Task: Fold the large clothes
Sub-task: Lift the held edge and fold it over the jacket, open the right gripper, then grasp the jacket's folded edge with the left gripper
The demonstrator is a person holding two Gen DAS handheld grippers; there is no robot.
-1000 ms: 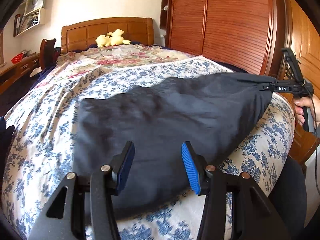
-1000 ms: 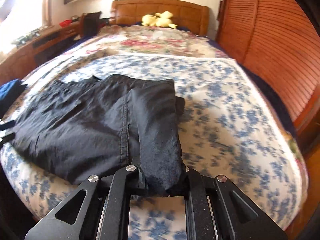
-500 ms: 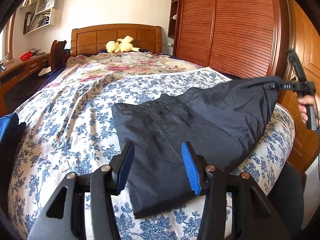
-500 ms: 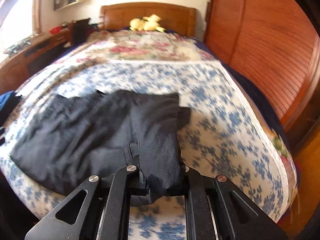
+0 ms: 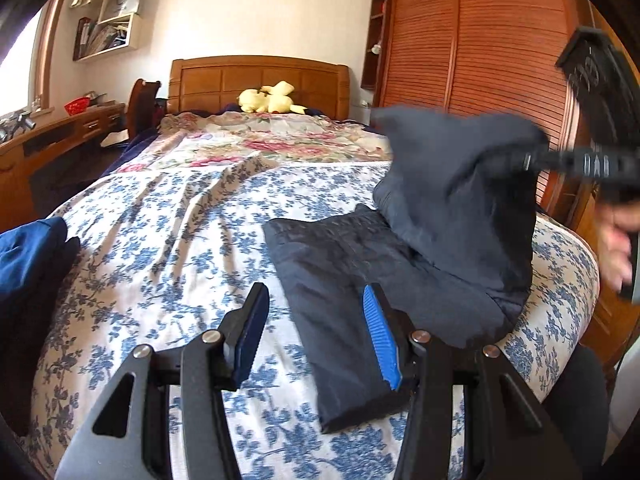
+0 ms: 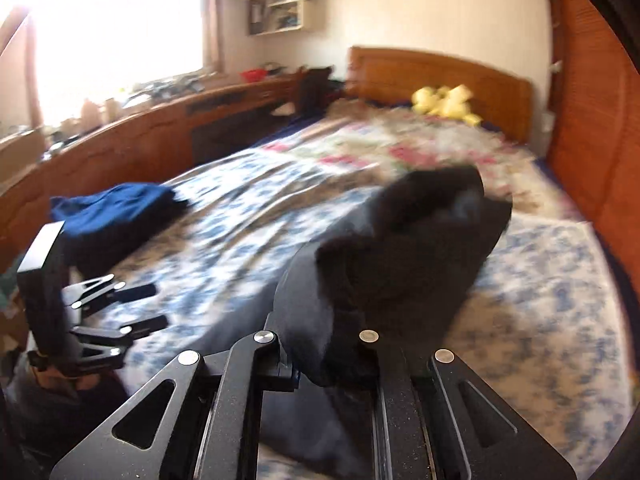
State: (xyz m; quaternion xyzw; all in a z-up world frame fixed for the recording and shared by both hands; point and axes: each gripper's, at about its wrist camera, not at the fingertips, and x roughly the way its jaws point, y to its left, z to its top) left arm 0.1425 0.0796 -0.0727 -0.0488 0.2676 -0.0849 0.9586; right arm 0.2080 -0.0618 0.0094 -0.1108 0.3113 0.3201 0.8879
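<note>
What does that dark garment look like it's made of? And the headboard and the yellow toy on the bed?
The dark garment looks like thin, matte woven fabric, perhaps a synthetic: it drapes limply and creases softly. The headboard appears to be varnished wood, orange-brown with panels and a slight sheen. The yellow toy seems plush, soft and rounded; too small to be sure.

- I am working in a home bedroom.
- Bed [image 5: 168, 240] with floral bedspread and wooden headboard [image 5: 260, 80].
- Yellow plush toy [image 5: 272, 98] near the headboard.
- Louvred wooden wardrobe [image 5: 480, 60] beside the bed.
- Wall shelf [image 5: 108, 28] and desk [image 5: 52, 136] below the window.
</note>
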